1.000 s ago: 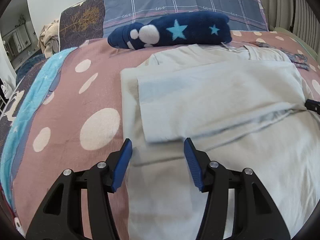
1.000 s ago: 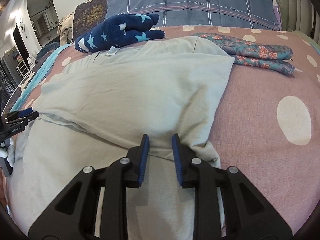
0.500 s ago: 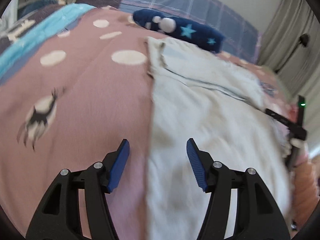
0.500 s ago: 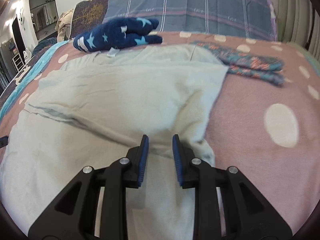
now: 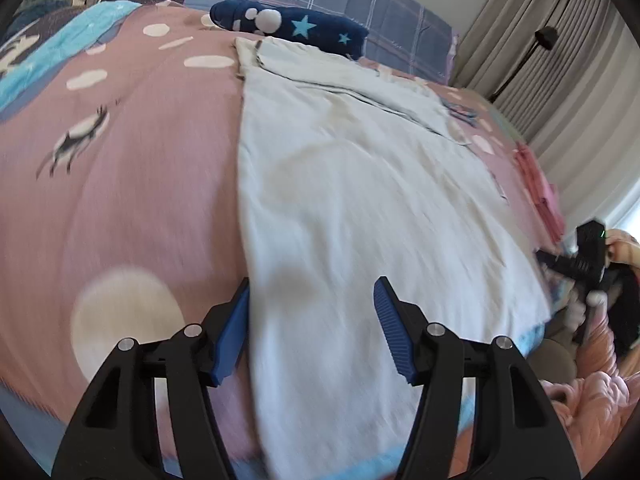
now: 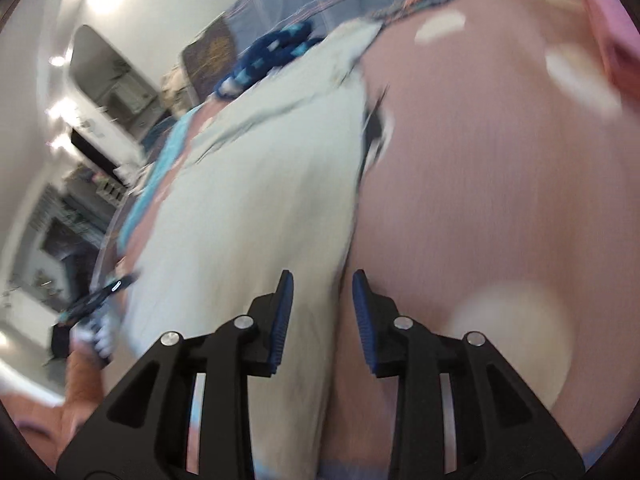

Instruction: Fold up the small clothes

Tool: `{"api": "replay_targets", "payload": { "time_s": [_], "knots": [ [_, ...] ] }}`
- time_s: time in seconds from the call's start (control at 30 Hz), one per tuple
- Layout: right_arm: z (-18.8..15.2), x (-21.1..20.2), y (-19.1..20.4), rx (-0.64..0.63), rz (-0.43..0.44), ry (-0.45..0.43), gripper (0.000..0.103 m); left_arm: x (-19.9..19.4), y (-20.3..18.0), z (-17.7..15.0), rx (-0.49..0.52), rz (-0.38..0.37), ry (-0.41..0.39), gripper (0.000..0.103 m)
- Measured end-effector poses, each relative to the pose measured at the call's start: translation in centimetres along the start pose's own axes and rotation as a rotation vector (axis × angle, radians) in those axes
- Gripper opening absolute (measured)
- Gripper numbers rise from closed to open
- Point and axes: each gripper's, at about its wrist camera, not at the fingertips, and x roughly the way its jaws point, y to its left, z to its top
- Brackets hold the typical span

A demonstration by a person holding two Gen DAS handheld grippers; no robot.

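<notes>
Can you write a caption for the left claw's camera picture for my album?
Open left claw hovers over the near left edge of a pale shirt spread on a pink dotted blanket, with a navy star plush behind.

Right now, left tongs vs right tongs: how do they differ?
Left tongs gape wide over the pale garment's left edge. Right tongs stand narrower and are opening over its right edge, beside the pink blanket. Both hold nothing, with blue pads and the hem end below.

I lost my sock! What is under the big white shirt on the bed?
Under the white shirt only the pink dotted blanket shows, around its edges. Anything beneath the middle is covered, so a sock there cannot be seen.
</notes>
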Motion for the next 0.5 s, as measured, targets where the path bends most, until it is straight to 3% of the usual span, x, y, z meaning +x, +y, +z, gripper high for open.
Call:
{"api": "replay_targets", "payload": {
  "time_s": [0.2,0.3,0.37,0.5],
  "knots": [
    [-5.4,-1.7,0.0,0.053,0.088,0.019,0.032,-1.2,-1.2,-3.5,0.044,-0.081,-0.006,0.061],
    [-5.2,-1.4,-0.3,0.076,0.113,0.028,0.033,-1.1,-0.1,-3.4,-0.027,-0.147,-0.023,0.061],
    [-4.7,-0.9,-0.1,0.095,0.143,0.030,0.041,-1.1,0.8,-3.3,-0.097,-0.203,-0.037,0.061],
    [-4.2,-0.3,1.3,0.067,0.143,0.033,0.047,-1.3,0.6,-4.0,-0.097,-0.219,-0.049,0.061]
  ]
}}
